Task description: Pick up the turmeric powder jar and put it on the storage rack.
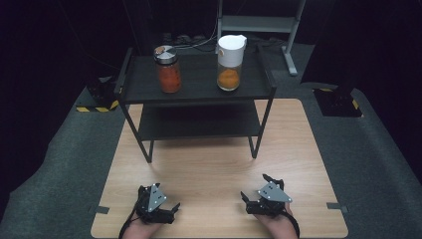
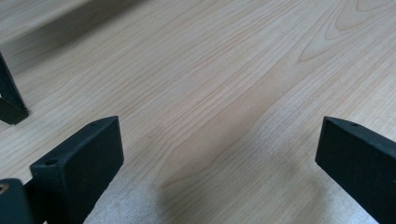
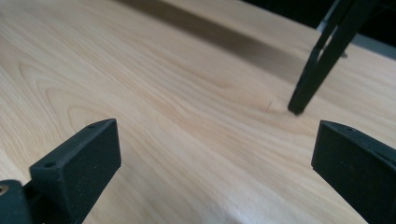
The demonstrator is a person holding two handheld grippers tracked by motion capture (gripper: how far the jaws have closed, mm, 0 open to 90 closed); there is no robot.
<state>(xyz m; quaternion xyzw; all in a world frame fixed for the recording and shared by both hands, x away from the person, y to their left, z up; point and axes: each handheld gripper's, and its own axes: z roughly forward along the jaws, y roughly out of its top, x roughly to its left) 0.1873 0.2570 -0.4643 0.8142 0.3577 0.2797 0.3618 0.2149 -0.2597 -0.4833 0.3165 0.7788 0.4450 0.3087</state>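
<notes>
My left gripper [image 1: 169,206] rests low on the wooden table [image 1: 214,159] near its front left, jaws spread wide with nothing between them [image 2: 219,154]. My right gripper [image 1: 254,191] sits near the front right, also open and empty [image 3: 215,154]. On the top of a black two-level shelf [image 1: 196,92] stand two jars. The left glass jar [image 1: 168,68] holds orange-red contents under a metal lid. The right jar [image 1: 230,62] has a white lid and orange contents at its bottom. Both jars are far from the grippers.
The shelf's legs [image 1: 147,149] stand on the back half of the table; one leg [image 3: 322,60] rises ahead of the right gripper and another [image 2: 9,100] at the left gripper's far left. Grey carpet [image 1: 64,164] surrounds the table. A metal stand [image 1: 259,22] is behind.
</notes>
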